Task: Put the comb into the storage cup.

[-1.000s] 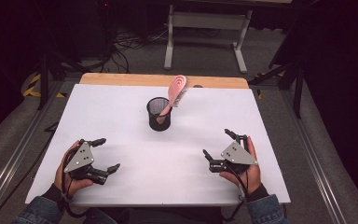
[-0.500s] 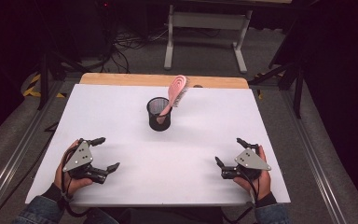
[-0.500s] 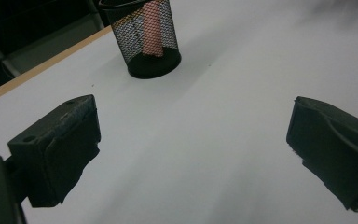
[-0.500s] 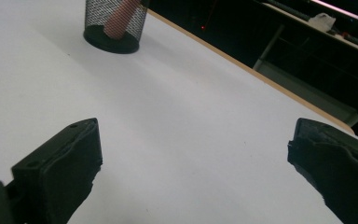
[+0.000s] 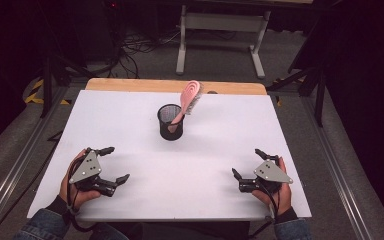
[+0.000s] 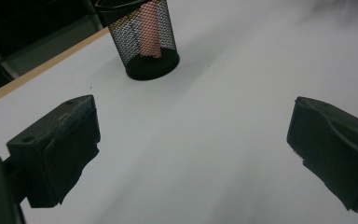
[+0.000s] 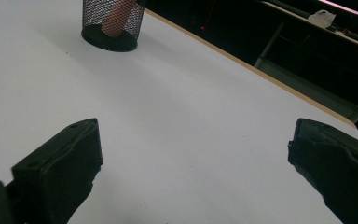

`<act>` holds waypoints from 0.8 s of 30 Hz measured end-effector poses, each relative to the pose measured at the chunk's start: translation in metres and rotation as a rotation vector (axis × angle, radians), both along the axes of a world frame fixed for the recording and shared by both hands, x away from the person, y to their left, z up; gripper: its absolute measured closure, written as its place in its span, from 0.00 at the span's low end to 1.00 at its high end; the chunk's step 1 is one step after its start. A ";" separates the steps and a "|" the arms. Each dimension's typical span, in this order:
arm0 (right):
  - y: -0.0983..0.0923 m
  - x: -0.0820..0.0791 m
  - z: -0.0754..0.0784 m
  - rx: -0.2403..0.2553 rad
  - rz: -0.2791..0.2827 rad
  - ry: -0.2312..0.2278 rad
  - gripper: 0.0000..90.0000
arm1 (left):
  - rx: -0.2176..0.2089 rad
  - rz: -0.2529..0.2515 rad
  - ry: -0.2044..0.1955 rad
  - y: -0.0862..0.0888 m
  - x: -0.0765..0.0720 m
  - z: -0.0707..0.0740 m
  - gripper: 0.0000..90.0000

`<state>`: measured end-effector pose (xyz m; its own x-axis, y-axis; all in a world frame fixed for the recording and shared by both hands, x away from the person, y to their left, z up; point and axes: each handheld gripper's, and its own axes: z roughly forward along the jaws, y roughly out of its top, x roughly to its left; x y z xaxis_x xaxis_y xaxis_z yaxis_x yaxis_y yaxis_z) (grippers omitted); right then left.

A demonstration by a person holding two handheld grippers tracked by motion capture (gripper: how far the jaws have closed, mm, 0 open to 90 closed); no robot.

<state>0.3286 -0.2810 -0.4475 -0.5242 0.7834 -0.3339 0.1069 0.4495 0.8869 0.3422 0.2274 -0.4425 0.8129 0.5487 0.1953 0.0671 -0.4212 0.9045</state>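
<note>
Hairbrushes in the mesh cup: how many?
1. A pink hairbrush stands handle-down in the black mesh cup, leaning right past its rim. Nothing else seen through the mesh.

A white table (image 5: 220, 150) stands before a grey metal frame (image 5: 222, 22).

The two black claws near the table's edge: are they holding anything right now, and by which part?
Nothing is held. The left gripper and the right gripper both stand open over the white table, well apart from the pink hairbrush standing in the mesh cup.

No text, label, brand, number or sign can be read anywhere, neither on the mesh cup (image 5: 170, 121) and pink brush (image 5: 190, 98) nor on the white table (image 5: 230, 135).
</note>
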 end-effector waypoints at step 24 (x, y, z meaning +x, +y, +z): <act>0.005 0.000 0.004 0.004 -0.001 -0.024 0.03 | 0.014 0.000 -0.006 0.000 -0.002 0.000 0.04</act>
<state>0.3285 -0.2759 -0.4434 -0.5156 0.7849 -0.3435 0.0860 0.4462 0.8908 0.3406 0.2273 -0.4424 0.8118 0.5458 0.2075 0.0617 -0.4335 0.8991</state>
